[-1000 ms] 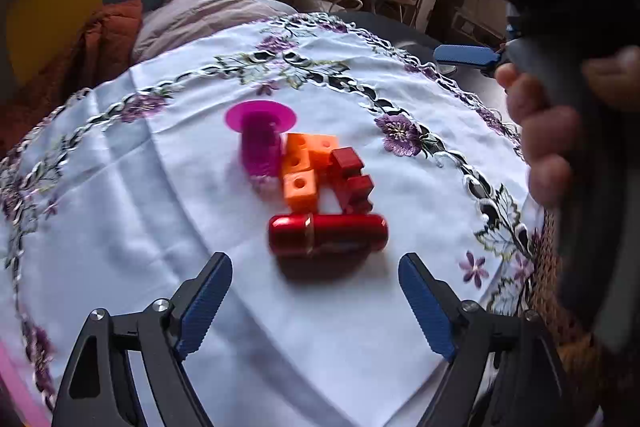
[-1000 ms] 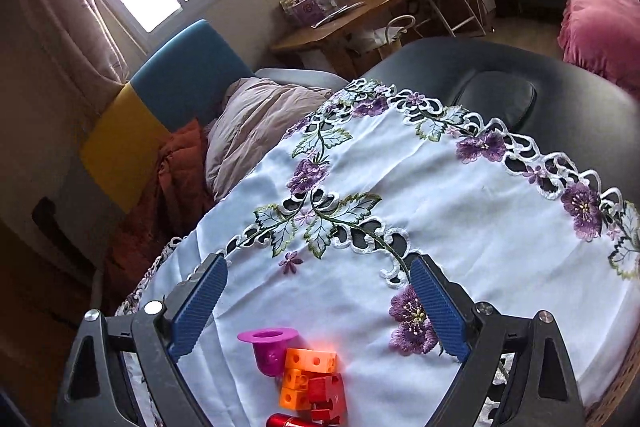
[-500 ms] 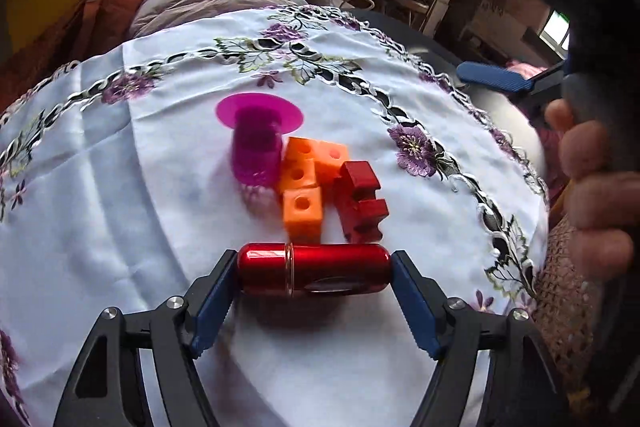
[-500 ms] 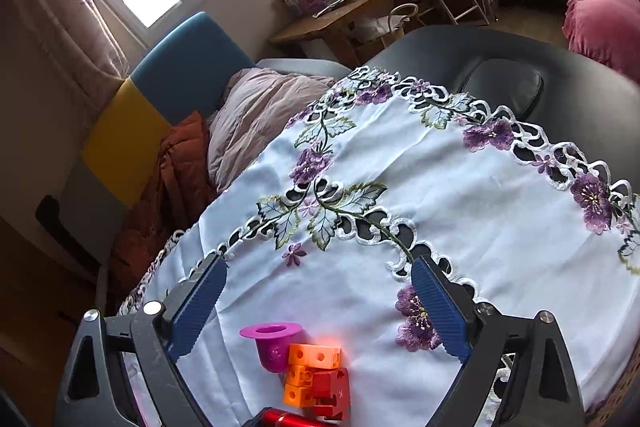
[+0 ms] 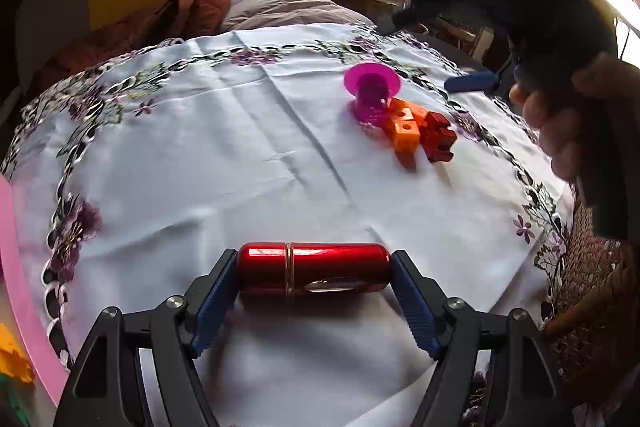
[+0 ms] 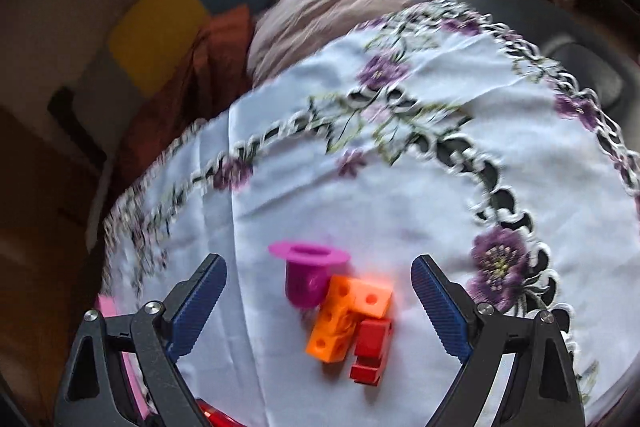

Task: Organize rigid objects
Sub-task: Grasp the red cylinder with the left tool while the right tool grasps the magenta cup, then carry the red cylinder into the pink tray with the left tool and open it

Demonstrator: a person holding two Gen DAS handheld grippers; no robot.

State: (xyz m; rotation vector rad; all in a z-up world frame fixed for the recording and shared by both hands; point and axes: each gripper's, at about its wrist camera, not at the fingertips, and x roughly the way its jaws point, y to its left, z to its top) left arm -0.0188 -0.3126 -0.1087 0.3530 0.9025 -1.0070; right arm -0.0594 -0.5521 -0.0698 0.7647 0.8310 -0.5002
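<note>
I've got the left gripper (image 5: 314, 277) clamped end-to-end on the red cylinder (image 5: 314, 273), lifted, I think; shadow under it. Right gripper (image 6: 320, 293) is wide open, empty, over the orange blocks (image 6: 346, 315) w/ pink cup (image 6: 306, 273). Next: carry it, prob. to the pink tray (image 5: 16, 267).

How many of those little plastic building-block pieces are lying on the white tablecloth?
2: an orange holed plastic block piece beside the magenta plastic cup, and a red plastic block piece touching the orange one's other side. Smaller pieces may be hidden.

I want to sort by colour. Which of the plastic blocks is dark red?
The red block, on the right of the cluster nearest the right gripper's camera; the blocks touching it are orange.
</note>
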